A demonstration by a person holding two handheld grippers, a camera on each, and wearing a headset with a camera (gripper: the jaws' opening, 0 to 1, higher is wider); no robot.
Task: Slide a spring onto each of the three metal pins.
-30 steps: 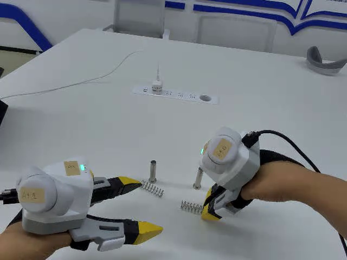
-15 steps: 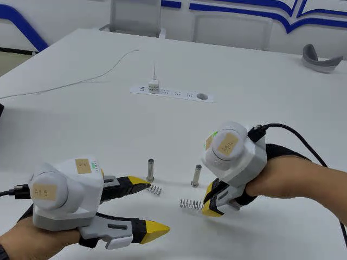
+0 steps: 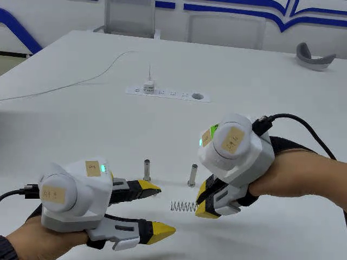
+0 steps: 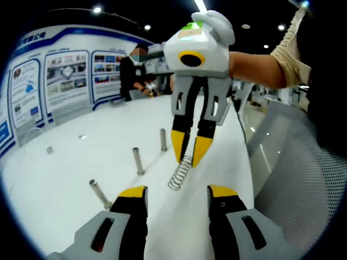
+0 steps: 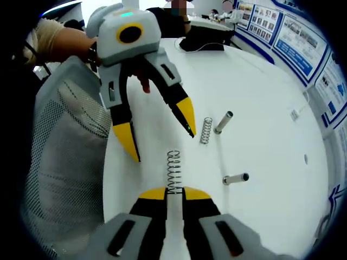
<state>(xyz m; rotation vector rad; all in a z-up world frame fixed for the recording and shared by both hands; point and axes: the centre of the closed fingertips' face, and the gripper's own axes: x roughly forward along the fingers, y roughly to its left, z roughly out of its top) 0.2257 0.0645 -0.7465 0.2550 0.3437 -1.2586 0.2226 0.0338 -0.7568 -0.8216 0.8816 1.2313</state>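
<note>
Head view: the right gripper (image 3: pixel 201 205) has its yellow-tipped jaws pinched together on one end of the held spring (image 3: pixel 183 206). The held spring lies roughly level, low over the white table (image 3: pixel 81 124); whether it touches the table cannot be told. Its free end points toward the left gripper (image 3: pixel 164 210), whose jaws stand wide apart with nothing between them, just beside that free end. Two upright metal pins stand beyond the held spring: the first pin (image 3: pixel 146 169) off toward the left gripper's side, the second pin (image 3: pixel 192 175) near the clamped end. A power strip (image 3: pixel 162 93) lies well beyond the held spring. Left gripper view: own jaws are spread and bare, and the held spring hangs slanted from the right gripper's closed tips. Three pins stand in a row to one side of it, the third pin (image 4: pixel 100 194) nearest the camera. Right gripper view: own jaws are clamped on the held spring's near end. A loose spring (image 5: pixel 206 130) lies past the held spring, just beside one pin.
</note>
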